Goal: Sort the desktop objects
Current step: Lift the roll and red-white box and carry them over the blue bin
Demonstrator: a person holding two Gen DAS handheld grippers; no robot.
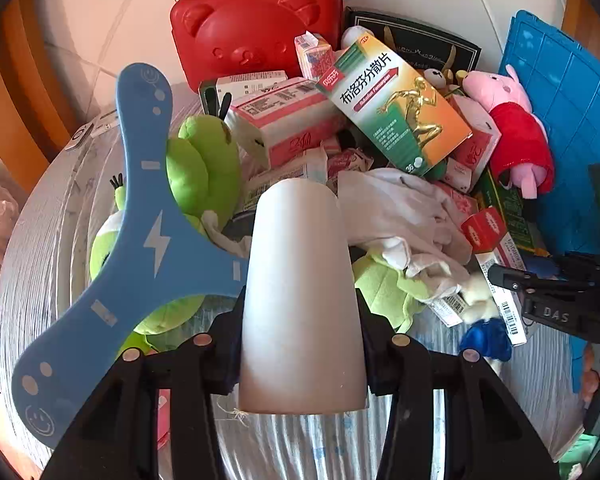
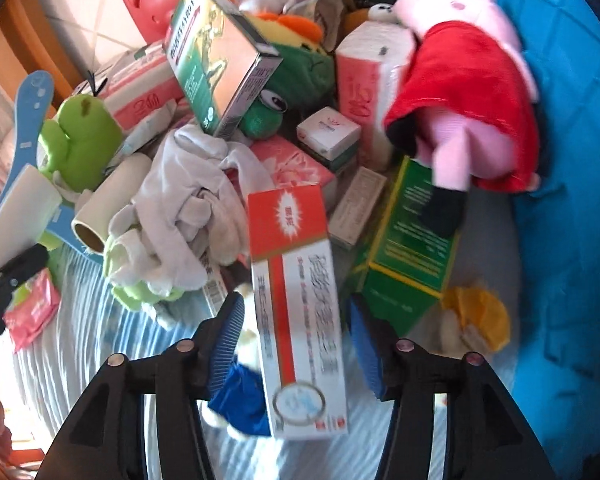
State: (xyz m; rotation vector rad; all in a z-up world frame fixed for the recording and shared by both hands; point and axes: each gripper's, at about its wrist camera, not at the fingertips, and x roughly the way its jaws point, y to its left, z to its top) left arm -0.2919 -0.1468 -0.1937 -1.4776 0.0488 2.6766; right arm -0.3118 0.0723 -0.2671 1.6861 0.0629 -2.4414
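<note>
Left tongs (image 1: 302,344) clamp a white paper roll (image 1: 300,280) by its sides, roll pointing away along the fingers, likely just lifted clear of the pile for sorting. Right tongs (image 2: 296,344) straddle a red-and-white medicine box (image 2: 296,308) lying lengthwise between the blue pads (image 2: 228,332); frame blurred, can't tell whether they're pressing on it yet. A small blue-clothed plush (image 2: 240,396) sits against the left pad. Ahead of both tongs: mixed heap on the striped table (image 1: 300,452), with green plush (image 1: 208,164), white cloth (image 1: 400,216), green-orange pill box (image 1: 396,108), pink tissue packs (image 1: 284,120), pig plush (image 1: 512,128). Blue boomerang-shaped board (image 1: 136,248) left of the left tongs. Containers: shut red bear case (image 1: 256,28) beyond the heap, contents hidden; blue bin (image 2: 572,200) right of the right tongs, inside not visible.
</note>
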